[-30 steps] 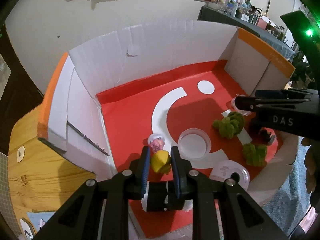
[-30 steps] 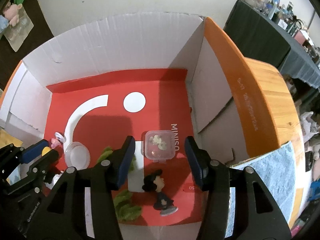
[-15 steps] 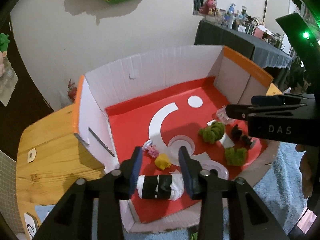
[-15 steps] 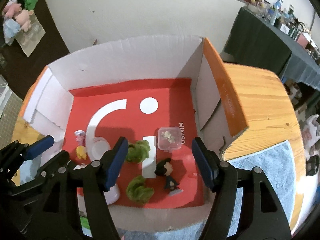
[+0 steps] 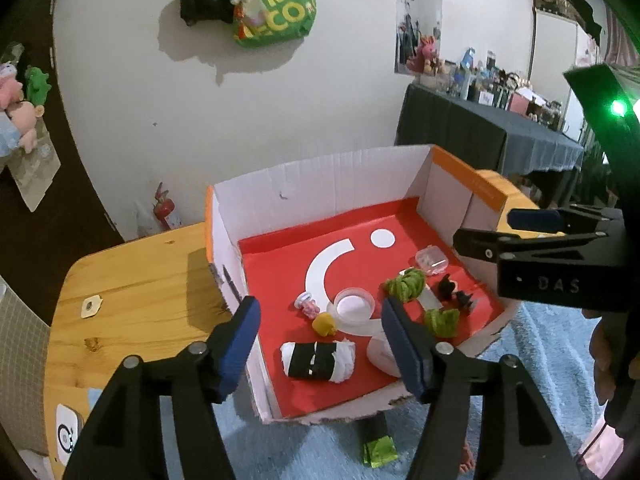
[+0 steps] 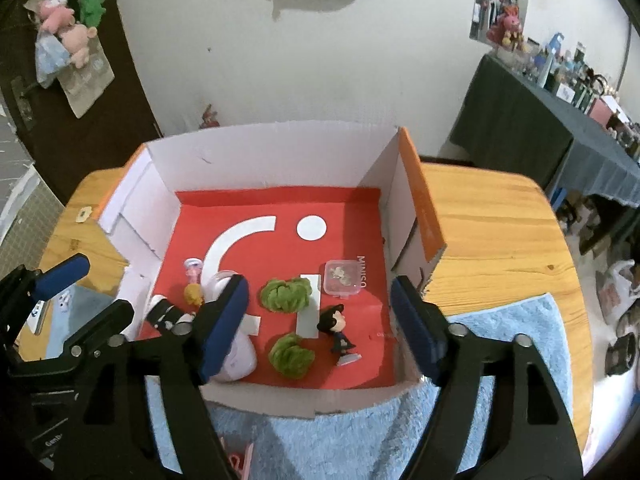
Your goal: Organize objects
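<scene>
Inside the cardboard box [image 6: 280, 160], on its red floor: yellow toy [image 5: 324, 324] beside clear round cup [image 5: 354, 305], black-and-white roll [image 5: 318, 361] nearer, two green clumps [image 6: 286, 294] and dark figurine [image 6: 338, 330] rightward. Above, left hand-held gripper [image 5: 322, 346] and right hand-held gripper [image 6: 318, 326] both opening, gripping nothing. Box on wooden counter [image 6: 500, 240].

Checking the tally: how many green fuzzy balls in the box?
2. One green ball sits mid-floor, left of the clear case. The other lies nearer the front wall, left of the figurine. The right gripper's fingers could hide a third.
</scene>
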